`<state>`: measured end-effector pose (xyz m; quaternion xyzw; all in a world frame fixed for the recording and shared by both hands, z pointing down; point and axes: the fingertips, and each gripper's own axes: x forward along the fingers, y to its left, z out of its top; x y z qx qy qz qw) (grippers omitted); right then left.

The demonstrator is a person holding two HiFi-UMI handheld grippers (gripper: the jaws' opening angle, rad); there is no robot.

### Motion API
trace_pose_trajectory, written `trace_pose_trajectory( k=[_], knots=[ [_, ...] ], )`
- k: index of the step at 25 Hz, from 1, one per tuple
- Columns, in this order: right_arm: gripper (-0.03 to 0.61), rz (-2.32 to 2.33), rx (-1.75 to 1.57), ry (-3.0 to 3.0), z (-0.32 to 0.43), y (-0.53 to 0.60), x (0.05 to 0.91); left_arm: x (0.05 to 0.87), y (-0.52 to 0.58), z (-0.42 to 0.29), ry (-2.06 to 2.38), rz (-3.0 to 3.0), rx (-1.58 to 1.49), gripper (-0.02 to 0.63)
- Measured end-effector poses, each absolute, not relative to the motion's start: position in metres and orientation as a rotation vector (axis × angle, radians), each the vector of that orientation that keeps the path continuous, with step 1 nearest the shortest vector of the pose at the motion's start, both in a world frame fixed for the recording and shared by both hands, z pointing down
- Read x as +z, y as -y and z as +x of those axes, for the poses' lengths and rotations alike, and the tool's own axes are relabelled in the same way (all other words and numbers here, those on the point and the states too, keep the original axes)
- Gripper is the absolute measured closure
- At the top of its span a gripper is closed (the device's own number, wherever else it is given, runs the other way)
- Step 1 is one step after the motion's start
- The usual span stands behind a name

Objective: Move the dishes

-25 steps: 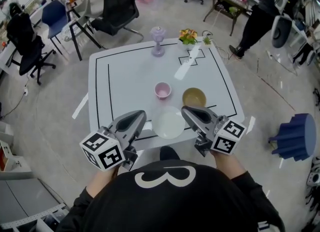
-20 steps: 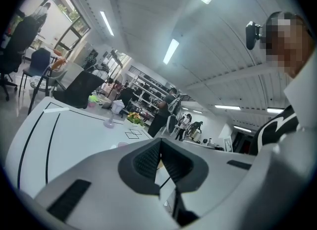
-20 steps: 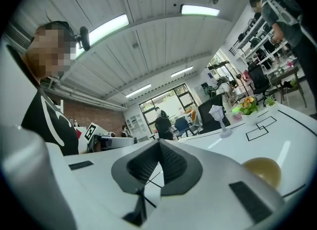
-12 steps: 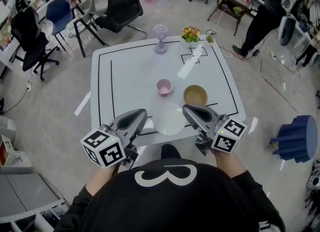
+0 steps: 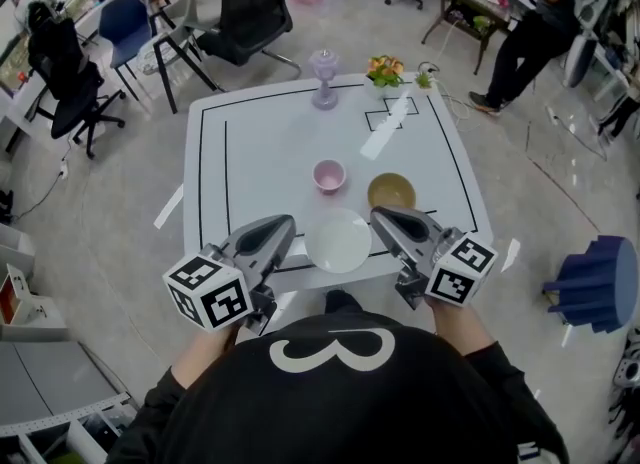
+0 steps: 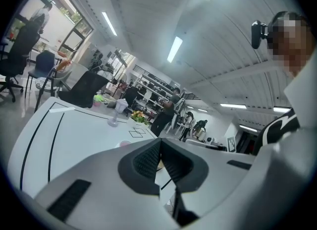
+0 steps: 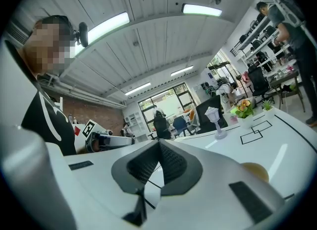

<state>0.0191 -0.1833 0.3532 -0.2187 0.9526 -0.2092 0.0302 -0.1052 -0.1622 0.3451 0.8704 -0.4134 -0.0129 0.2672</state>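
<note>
Your flat white round plate [image 5: 338,241] lies at the white table's [image 5: 260,142] near edge. Your left gripper [image 5: 283,224] sits just left of the plate and your right gripper [image 5: 378,215] just right, both with jaws pressed together on nothing. Beyond the plate sit a small pink bowl [image 5: 328,175] and, nearer your right gripper, a tan bowl [image 5: 390,192], possibly ceramic.
</note>
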Motion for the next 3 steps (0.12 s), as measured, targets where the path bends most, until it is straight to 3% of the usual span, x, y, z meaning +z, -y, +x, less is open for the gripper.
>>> trace_pose_trajectory(
  k=[3],
  knots=[
    [0.569, -0.677, -0.643, -2.936, 0.019, 0.1867, 0.3514, 0.3453, 0.1641, -0.1078, 1.127, 2.342, -0.031, 0.611]
  ],
)
